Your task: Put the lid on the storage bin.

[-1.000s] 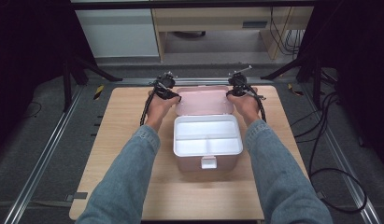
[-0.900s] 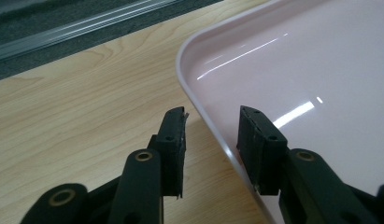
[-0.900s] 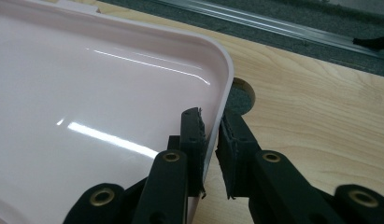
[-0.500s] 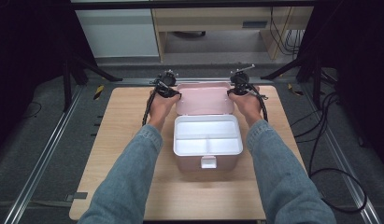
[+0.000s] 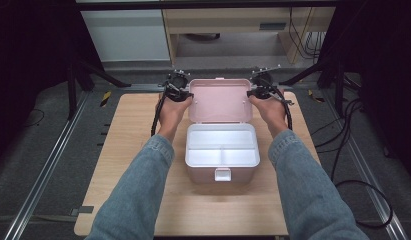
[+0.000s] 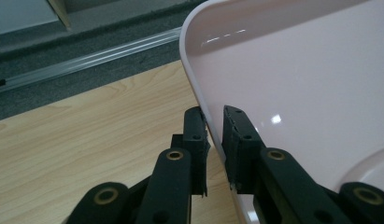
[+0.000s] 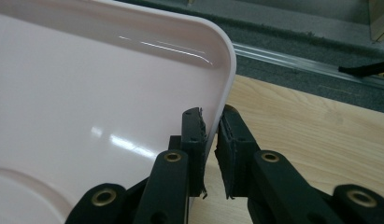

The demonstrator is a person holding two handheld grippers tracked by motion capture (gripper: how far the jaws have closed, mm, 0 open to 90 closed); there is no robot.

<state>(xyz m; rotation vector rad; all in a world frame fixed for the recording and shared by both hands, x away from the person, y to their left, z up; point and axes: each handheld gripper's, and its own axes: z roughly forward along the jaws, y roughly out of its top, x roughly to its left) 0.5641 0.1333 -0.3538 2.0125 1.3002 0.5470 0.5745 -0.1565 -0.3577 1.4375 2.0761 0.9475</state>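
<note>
Compared with the frame one second before, the pink lid stood steeper behind the white box, and both of your hands were a little higher at its side edges. The jaws of your left gripper had just been closing, with the left rim of the lid between them.

In the left gripper view, your left gripper pinched that rim with only a narrow gap, one jaw outside the lid and one inside. In the right gripper view, your right gripper was clamped the same way on the right rim of the lid.

The box sat in the middle of the wooden table, in front of the lid. Its white tray had a long compartment at the back and two smaller ones at the front.
</note>
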